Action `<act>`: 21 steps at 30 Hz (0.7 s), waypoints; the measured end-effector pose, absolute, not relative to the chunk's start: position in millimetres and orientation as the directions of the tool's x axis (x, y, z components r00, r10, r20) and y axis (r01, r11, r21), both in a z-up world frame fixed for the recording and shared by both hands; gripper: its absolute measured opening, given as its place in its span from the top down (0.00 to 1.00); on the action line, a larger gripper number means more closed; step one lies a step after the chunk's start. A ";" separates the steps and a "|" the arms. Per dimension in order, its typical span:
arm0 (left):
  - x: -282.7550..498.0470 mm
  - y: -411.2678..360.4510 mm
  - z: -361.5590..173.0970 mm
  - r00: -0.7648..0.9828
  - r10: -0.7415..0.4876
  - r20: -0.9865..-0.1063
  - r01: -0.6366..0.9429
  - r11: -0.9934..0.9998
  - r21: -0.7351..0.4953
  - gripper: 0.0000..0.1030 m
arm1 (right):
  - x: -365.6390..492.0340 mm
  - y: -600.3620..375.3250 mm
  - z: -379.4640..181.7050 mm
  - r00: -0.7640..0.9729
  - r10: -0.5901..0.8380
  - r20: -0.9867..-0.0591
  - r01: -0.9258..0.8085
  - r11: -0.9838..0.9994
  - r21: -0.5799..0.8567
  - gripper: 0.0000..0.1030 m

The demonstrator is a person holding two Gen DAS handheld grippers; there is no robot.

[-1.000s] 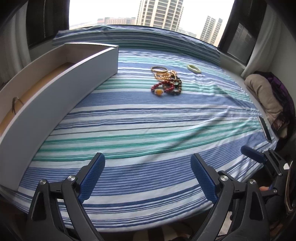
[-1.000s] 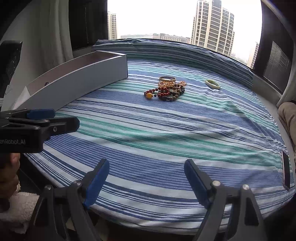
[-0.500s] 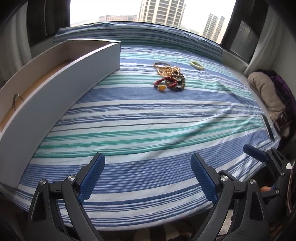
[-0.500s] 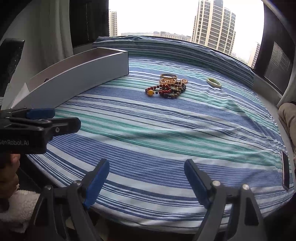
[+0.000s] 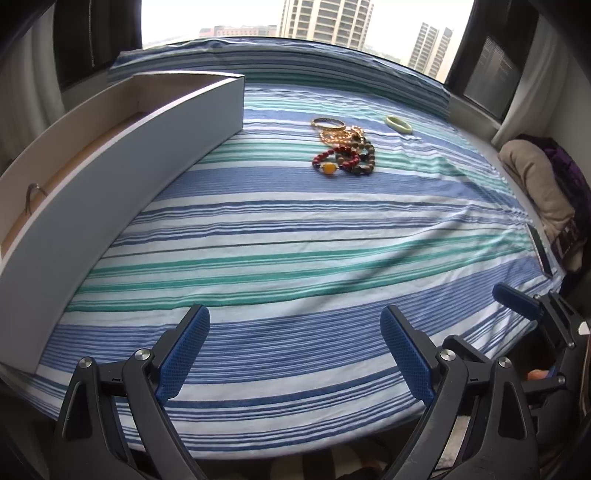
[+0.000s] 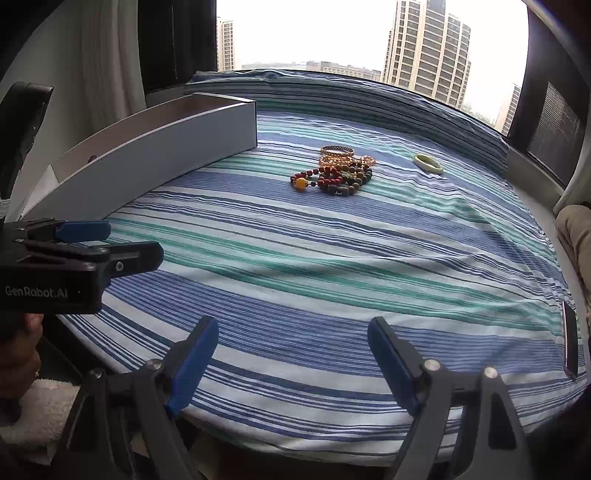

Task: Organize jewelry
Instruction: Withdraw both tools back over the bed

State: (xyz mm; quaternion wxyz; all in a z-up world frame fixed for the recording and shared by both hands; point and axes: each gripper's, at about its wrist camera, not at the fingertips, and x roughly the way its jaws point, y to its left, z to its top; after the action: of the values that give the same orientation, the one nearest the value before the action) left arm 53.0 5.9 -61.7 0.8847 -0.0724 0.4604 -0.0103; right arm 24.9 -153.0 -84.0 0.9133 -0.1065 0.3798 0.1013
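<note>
Left gripper (image 5: 293, 334) and right gripper (image 6: 291, 341) both spread wide, holding nothing, low over striped bed (image 5: 295, 229). Far ahead, bead bracelets (image 5: 345, 157) heaped beside white drawer (image 5: 122, 173). Left view alone: drawer's inside.

You've got a striped sheet (image 5: 295, 236) in blue, teal and white covering the whole bed. Off the right edge there's a tan cushion (image 5: 535, 181) with something purple (image 5: 565, 166) bunched up behind it. A dark phone (image 6: 570, 341) lies flat near the right edge of the bed. Past the far end you're looking out a big window (image 6: 351, 33) at apartment towers (image 6: 426, 51), with pale curtains (image 6: 110, 55) hanging on the left.
</note>
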 end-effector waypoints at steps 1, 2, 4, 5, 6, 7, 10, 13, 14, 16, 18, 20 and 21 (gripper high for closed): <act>53.1 6.1 -61.8 0.576 -0.084 -0.813 -0.049 0.989 -0.137 0.09 | 24.9 -153.2 -84.0 0.691 0.105 -0.716 -0.266 0.957 -0.117 0.18; 53.4 6.3 -61.9 0.575 -0.083 -0.814 -0.051 0.989 -0.137 0.09 | 24.8 -153.7 -83.8 0.691 0.105 -0.715 -0.265 0.957 -0.116 0.18; 53.9 6.5 -62.5 0.574 -0.082 -0.815 -0.053 0.989 -0.137 0.09 | 25.1 -154.4 -83.8 0.691 0.104 -0.715 -0.264 0.958 -0.115 0.18; 54.1 6.5 -62.8 0.573 -0.081 -0.815 -0.054 0.989 -0.137 0.09 | 25.4 -154.7 -84.1 0.690 0.104 -0.716 -0.263 0.958 -0.114 0.18; 54.6 6.4 -63.3 0.572 -0.081 -0.817 -0.055 0.989 -0.137 0.09 | 25.5 -154.9 -84.3 0.690 0.105 -0.716 -0.262 0.958 -0.113 0.18; 55.3 6.2 -63.9 0.570 -0.081 -0.818 -0.055 0.989 -0.136 0.09 | 25.8 -155.4 -84.5 0.689 0.105 -0.717 -0.262 0.959 -0.111 0.18; 56.8 4.9 -66.1 0.564 -0.078 -0.822 -0.054 0.990 -0.131 0.09 | 26.3 -157.2 -86.1 0.685 0.106 -0.720 -0.258 0.960 -0.104 0.18; 59.8 3.1 -68.5 0.557 -0.078 -0.827 -0.053 0.990 -0.129 0.09 | 27.4 -160.2 -88.0 0.682 0.106 -0.724 -0.252 0.963 -0.097 0.18; 61.5 2.4 -69.2 0.554 -0.078 -0.829 -0.052 0.990 -0.128 0.09 | 28.3 -161.9 -88.2 0.681 0.106 -0.724 -0.250 0.964 -0.094 0.18; 65.8 1.6 -70.2 0.548 -0.079 -0.833 -0.052 0.990 -0.128 0.09 | 29.3 -165.1 -88.2 0.681 0.105 -0.724 -0.245 0.965 -0.090 0.18; 70.9 2.1 -68.9 0.549 -0.084 -0.831 -0.049 0.990 -0.133 0.09 | 30.0 -169.8 -87.9 0.686 0.104 -0.721 -0.236 0.968 -0.085 0.18; 78.1 3.9 -67.0 0.554 -0.088 -0.828 -0.045 0.990 -0.135 0.09 | 31.5 -174.8 -89.1 0.686 0.099 -0.721 -0.225 0.971 -0.080 0.18; 82.9 5.2 -66.3 0.555 -0.093 -0.827 -0.044 0.989 -0.141 0.09 | 32.5 -177.5 -90.6 0.685 0.096 -0.723 -0.218 0.973 -0.077 0.18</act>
State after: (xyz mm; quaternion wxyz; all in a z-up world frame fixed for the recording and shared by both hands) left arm 82.9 5.2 -66.3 0.8787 -0.0725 0.4716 -0.0142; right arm 32.5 -177.5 -90.6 0.9144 -0.0787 0.3877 0.0860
